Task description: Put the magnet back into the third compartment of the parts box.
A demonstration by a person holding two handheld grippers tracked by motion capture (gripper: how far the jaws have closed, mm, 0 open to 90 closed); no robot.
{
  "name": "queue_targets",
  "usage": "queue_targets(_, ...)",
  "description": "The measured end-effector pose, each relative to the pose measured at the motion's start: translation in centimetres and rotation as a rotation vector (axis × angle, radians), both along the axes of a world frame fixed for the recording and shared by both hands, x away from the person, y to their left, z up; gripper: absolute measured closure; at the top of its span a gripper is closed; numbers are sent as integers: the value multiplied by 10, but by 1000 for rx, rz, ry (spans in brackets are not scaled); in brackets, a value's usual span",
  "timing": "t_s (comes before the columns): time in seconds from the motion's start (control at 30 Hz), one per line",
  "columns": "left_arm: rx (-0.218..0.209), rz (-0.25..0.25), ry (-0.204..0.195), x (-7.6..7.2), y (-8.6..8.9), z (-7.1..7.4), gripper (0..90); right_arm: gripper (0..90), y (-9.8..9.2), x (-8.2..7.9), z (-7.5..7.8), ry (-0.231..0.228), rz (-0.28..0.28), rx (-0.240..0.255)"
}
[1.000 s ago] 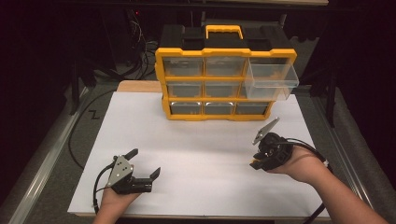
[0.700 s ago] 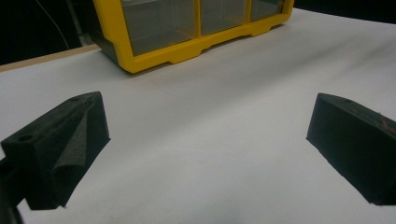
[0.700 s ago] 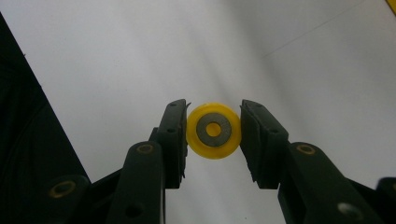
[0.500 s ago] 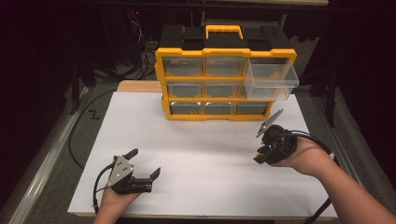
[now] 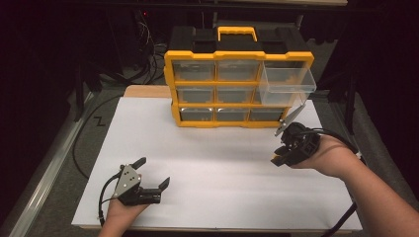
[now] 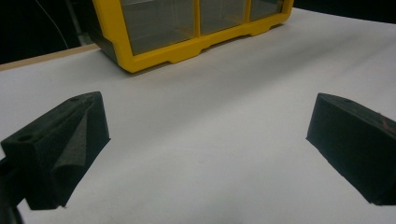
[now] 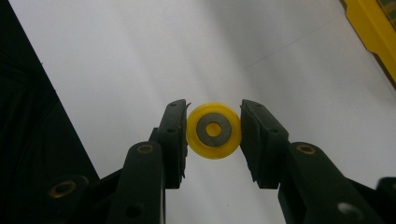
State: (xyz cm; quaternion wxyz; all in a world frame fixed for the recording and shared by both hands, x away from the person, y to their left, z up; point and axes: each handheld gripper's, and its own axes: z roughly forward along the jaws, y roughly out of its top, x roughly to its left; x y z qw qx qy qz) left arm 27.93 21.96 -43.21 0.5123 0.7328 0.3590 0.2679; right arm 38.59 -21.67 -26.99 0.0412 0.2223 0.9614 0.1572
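A small yellow wheel (image 7: 214,146) with a grey hub sits between the black pads of my right gripper (image 7: 214,129), which is shut on it. In the high view my right gripper (image 5: 282,149) hangs above the white table sheet (image 5: 217,148), just below the right end of the yellow drawer organizer (image 5: 237,89). The organizer's top right clear drawer (image 5: 289,86) is pulled out. My left gripper (image 5: 153,173) rests low at the front left, open, with nothing between its jaws (image 6: 208,126).
The organizer (image 6: 187,42) stands at the back of the sheet, its other clear drawers pushed in. Its yellow edge (image 7: 373,32) shows in the right gripper view. A black cable (image 5: 81,148) lies off the table's left side. Dark surroundings ring the table.
My right gripper has risen and moved back toward the organizer's right end, still holding the wheel. The left gripper has stayed put.
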Motion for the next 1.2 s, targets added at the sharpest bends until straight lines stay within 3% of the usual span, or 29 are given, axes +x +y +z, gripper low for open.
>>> queue_targets(1.2,-1,-1,-2,0,0,0,1,649,0,18,72,-51,-8,-7)
